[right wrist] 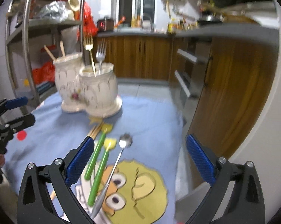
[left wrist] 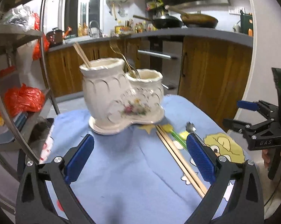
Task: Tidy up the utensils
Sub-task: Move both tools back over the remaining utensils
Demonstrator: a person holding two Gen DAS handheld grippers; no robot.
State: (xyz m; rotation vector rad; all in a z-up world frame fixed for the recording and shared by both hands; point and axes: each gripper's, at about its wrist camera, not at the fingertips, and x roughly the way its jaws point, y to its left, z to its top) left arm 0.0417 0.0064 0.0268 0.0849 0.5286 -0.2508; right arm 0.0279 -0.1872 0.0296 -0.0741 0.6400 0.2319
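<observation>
Both grippers pointed forward and downward over the counter draped in a blue cartoon-print cloth [left wrist: 121, 168]. The left gripper [left wrist: 140, 157] had its fingers spread wide with nothing between them, hovering over bare cloth. The right gripper [right wrist: 140, 158] was likewise released and empty. The cloth's right edge dropped off close beside the right gripper, toward wooden cabinets [right wrist: 234, 93]; open cloth lay ahead. The white ceramic two-cup utensil holder [left wrist: 121, 97] stood farther ahead (chopsticks and forks already in it). The pair of wooden chopsticks [left wrist: 179, 158] lay just inside the left gripper's right finger; the silver metal spoon [right wrist: 114, 166] and two green-handled utensils [right wrist: 97, 166] lay beneath the right fingers.
</observation>
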